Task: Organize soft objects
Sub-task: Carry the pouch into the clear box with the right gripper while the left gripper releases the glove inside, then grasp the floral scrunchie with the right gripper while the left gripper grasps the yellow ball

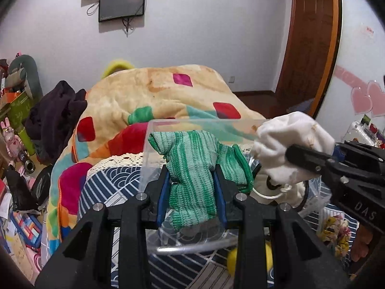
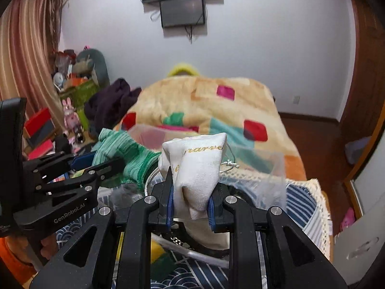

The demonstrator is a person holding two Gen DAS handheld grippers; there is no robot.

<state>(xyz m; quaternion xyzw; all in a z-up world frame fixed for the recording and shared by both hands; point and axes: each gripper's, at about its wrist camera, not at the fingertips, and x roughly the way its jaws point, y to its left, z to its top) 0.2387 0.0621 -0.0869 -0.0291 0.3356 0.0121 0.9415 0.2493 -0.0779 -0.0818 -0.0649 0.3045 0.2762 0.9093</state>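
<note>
Halfway at best: a green knit glove (image 1: 190,168) is clamped in the left gripper (image 1: 192,187), a white drawstring pouch (image 2: 199,168) in the right gripper (image 2: 191,204). Both are held over the clear plastic bin (image 1: 154,149), pouch at the glove's 3 o'clock, nothing dropped in yet.

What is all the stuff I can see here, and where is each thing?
green knit cloth: one, green striped, held in the left tool above the box
white pouch: one, white with gold lettering, held in the right tool
clear plastic box: one, transparent, on the bed in front
blanket: one, tan with coloured patches, heaped on the bed
dark garment: one, dark purple, left of the blanket
screen: one, black, on the far wall
left tool: one, black with blue pads, shut
right tool: one, black with blue pads, shut
</note>
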